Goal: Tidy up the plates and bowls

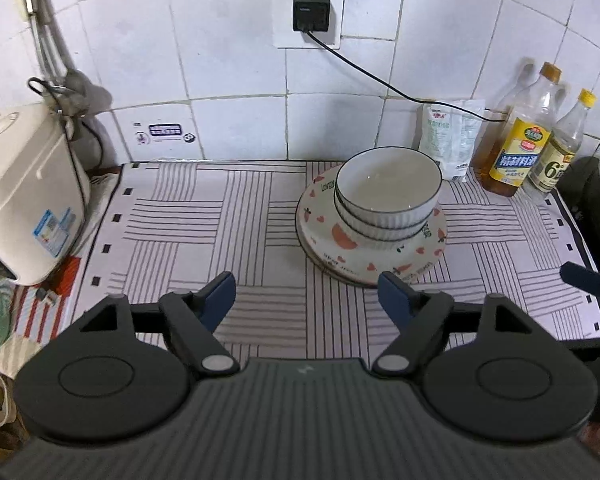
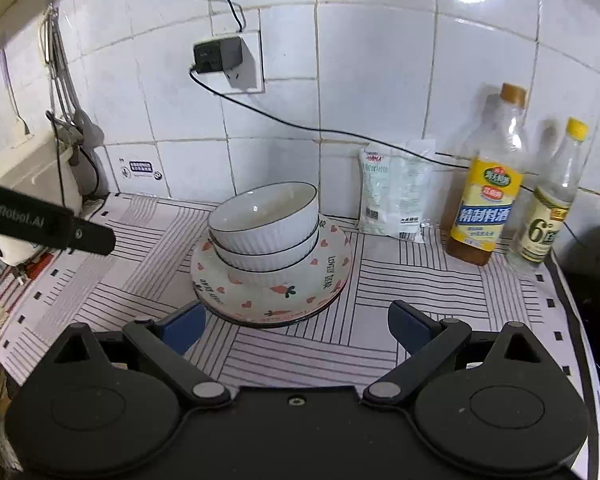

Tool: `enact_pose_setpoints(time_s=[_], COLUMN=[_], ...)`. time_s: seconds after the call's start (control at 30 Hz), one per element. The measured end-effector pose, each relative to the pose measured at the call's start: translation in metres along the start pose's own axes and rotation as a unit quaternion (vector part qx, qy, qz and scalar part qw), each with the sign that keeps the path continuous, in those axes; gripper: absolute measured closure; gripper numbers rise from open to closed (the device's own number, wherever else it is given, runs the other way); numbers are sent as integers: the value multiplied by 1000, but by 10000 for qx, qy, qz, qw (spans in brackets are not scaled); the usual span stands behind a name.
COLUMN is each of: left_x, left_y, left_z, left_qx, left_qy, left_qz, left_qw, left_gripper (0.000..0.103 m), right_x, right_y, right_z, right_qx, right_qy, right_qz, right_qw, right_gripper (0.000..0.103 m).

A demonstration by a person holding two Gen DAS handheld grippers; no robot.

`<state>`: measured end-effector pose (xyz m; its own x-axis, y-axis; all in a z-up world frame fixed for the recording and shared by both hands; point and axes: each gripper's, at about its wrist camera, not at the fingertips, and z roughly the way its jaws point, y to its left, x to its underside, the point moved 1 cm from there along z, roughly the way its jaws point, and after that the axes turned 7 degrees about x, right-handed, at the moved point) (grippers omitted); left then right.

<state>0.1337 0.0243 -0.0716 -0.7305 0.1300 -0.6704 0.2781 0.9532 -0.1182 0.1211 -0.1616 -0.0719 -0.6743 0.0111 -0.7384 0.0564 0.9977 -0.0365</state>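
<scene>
Stacked and apparently done: two ribbed white bowls (image 1: pixel 386 200) nested one inside the other, resting on the heart-and-carrot patterned plates (image 1: pixel 370 254), all on the striped mat (image 1: pixel 220 220) of the worktop (image 1: pixel 108 178), toward the tiled wall and just left of the white pouch (image 1: pixel 450 140) and the two bottles (image 1: pixel 520 140). Left tongs (image 1: pixel 306 300) spread wide, nothing between the blue pads (image 1: pixel 220 296), hovering short of the plates' near rim. Right tongs (image 2: pixel 296 326) likewise parted and empty, near edge of the plates showing between the pads but untouched. By the look of it, the step in hand: clearing away from a finished pile. Best done by drawing both tongs straight back and up, keeping the pads clear of the plate rim. Upper bowl sits slightly tilted in the lower one in the right wrist view, so any nudge could rock it. If a straightening touch seems needed, better to press gently on the bowl rim from both sides than to push from one. Also worth minding: the black cable (image 2: pixel 300 128) along the wall, and the bottles close to the right.
</scene>
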Motion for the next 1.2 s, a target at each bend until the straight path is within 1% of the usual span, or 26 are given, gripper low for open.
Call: enact_pose_setpoints(time_s=[0.07, 0.13, 0.27, 0.3, 0.37, 0.43, 0.57, 0.67, 0.83, 0.9, 1.1, 1.2], left_x=[6, 12, 23, 26, 31, 36, 45, 51, 60, 62, 67, 69], left_y=[1, 1, -1, -2, -5, -8, -16, -21, -23, -22, -19, -21], left_z=[-13, -25, -47, -53, -65, -74, -88, -97, -110, -113, -118, -119], left_qx=[14, 39, 46, 49, 92, 119, 144, 85, -74, -79, -166, -303], left_qy=[-43, -100, -184, -212, -297, -380, -484, -565, -710, -738, -758, -732], left_qz=[10, 26, 1, 2, 28, 44, 78, 84, 104, 91, 40, 98], left_qw=[10000, 9999, 9998, 9998, 9995, 9992, 9987, 9983, 9974, 9972, 9970, 9968], left_gripper=[20, 19, 13, 13, 8, 7, 4, 1, 0, 0, 0, 0], right_x=[1, 1, 3, 4, 5, 6, 8, 9, 16, 20, 26, 27], right_y=[1, 1, 1, 0, -2, -3, -2, -2, 0, 3, 7, 7], right_z=[-14, -26, -46, -50, -61, -70, -89, -101, -113, -117, -131, -135], right_qx=[43, 115, 402, 411, 366, 346, 437, 510, 673, 688, 725, 795], right_qy=[-8, -17, 51, 60, 65, 51, 7, -6, 58, 74, -57, -82], right_qz=[42, 47, 13, 49, 131, 165, 182, 243, 313, 254, 246, 278], right_qw=[10000, 9999, 9992, 9991, 9992, 9993, 9989, 9984, 9972, 9973, 9970, 9964], right_gripper=[4, 4, 3, 3, 3, 3, 3, 3, 1, 1, 1, 1])
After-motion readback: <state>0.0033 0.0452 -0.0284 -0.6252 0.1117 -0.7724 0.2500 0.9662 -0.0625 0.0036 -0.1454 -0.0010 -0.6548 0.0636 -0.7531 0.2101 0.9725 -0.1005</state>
